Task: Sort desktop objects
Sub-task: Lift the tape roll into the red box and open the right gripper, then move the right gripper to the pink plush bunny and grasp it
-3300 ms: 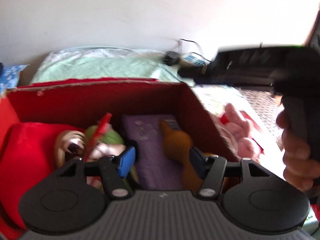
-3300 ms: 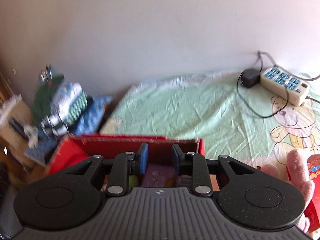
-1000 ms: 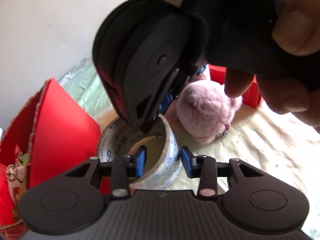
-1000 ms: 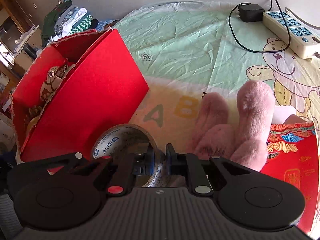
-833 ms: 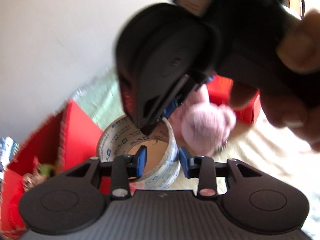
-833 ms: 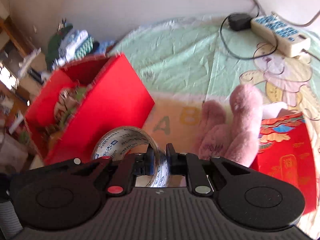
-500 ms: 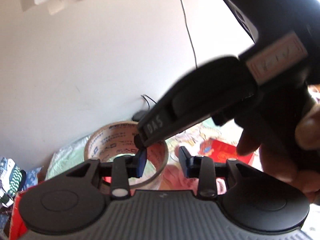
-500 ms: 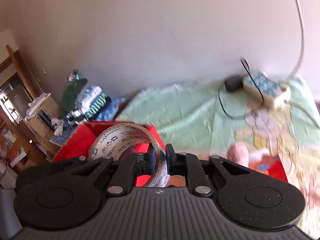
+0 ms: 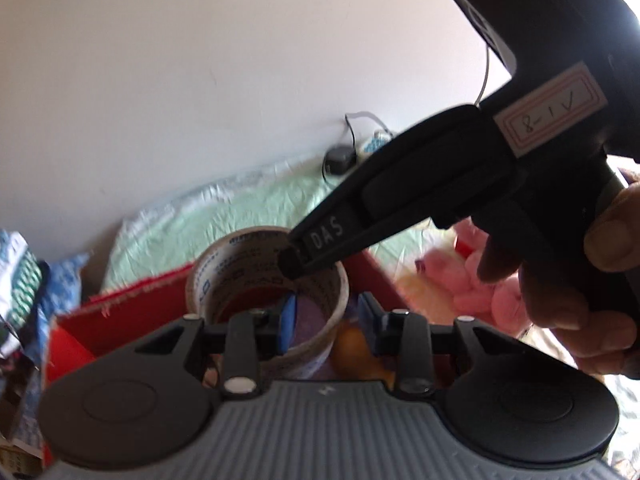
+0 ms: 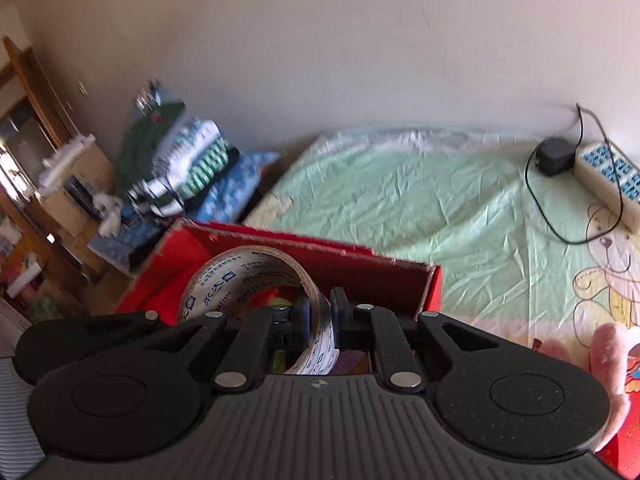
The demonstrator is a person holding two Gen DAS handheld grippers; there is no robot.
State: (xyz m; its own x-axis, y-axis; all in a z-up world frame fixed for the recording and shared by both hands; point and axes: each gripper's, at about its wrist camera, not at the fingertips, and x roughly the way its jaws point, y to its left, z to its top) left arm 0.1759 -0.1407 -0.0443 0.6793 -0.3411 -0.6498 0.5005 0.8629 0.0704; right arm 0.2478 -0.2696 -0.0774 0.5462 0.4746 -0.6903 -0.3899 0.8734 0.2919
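Observation:
My right gripper (image 10: 320, 316) is shut on the wall of a roll of clear printed tape (image 10: 236, 276) and holds it in the air over the open red cardboard box (image 10: 400, 276). In the left wrist view the tape roll (image 9: 240, 264) hangs from the right gripper's fingers (image 9: 320, 248) above the red box (image 9: 132, 304). My left gripper (image 9: 326, 320) is open and empty just below the roll, over the box. A purple item and an orange toy (image 9: 352, 344) lie inside the box.
A pink plush toy (image 9: 492, 288) and a red packet (image 10: 628, 432) lie on the mat to the right of the box. A power strip (image 10: 608, 180) with a black adapter (image 10: 554, 156) sits at the back right. Folded clothes (image 10: 180, 164) are piled at the left.
My right gripper closed on the tape roll on the mat beside the box, lifted it, and carried it left over the box. My left gripper stayed open.

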